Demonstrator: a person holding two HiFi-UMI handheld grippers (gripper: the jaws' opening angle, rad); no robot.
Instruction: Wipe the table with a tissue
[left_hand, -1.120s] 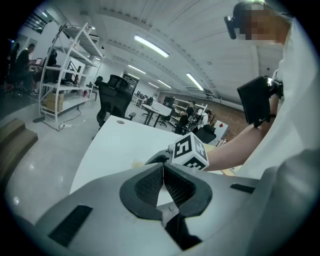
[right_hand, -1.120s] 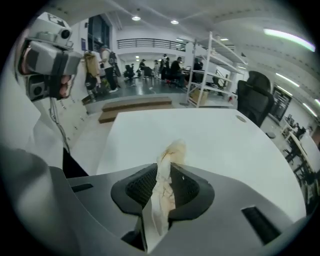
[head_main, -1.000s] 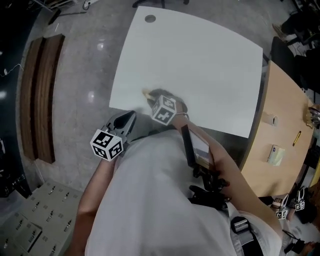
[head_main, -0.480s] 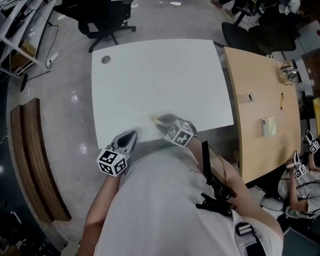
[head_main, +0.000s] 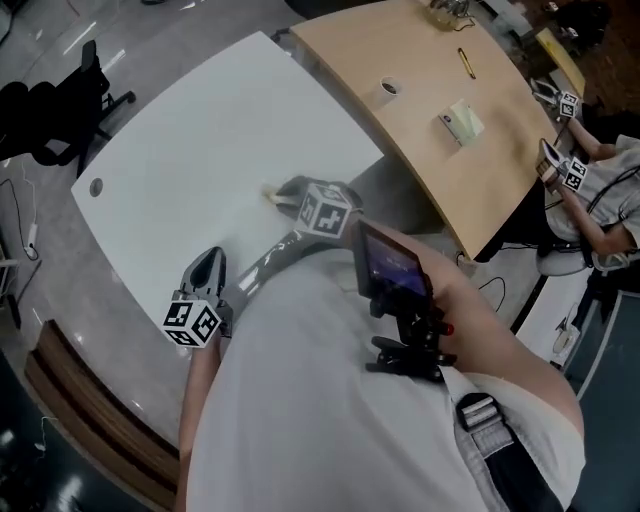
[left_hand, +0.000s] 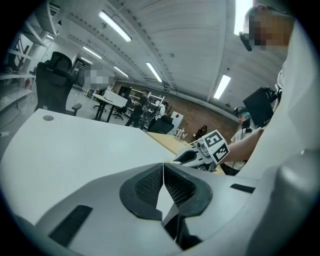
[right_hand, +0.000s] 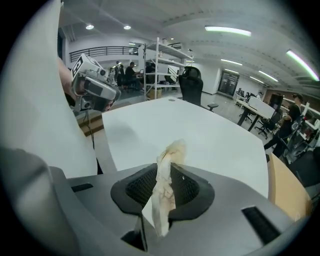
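Note:
The white table (head_main: 200, 130) fills the upper left of the head view. My right gripper (head_main: 287, 193) reaches over its near edge, shut on a crumpled cream tissue (head_main: 270, 194). In the right gripper view the tissue (right_hand: 167, 172) stands up between the closed pads, out past my right gripper (right_hand: 167, 169), with the table top (right_hand: 210, 135) beyond. My left gripper (head_main: 207, 263) hangs at the table's near edge, to the left of the right one. Its jaws meet, my left gripper (left_hand: 163, 166) holding nothing. From there the right gripper (left_hand: 206, 150) shows to the right.
A wooden desk (head_main: 430, 90) adjoins the table on the right, with a tape roll (head_main: 389, 88), a pale pad (head_main: 461, 122) and a pen (head_main: 467, 62). Another person (head_main: 600, 190) sits beyond it. A black chair (head_main: 50, 100) stands far left, a wooden bench (head_main: 90, 410) at the lower left.
The head view has swung, so the table now lies to the upper left and the wooden desk is in fuller view. Both grippers stay near the table's near edge, the tissue still clamped.

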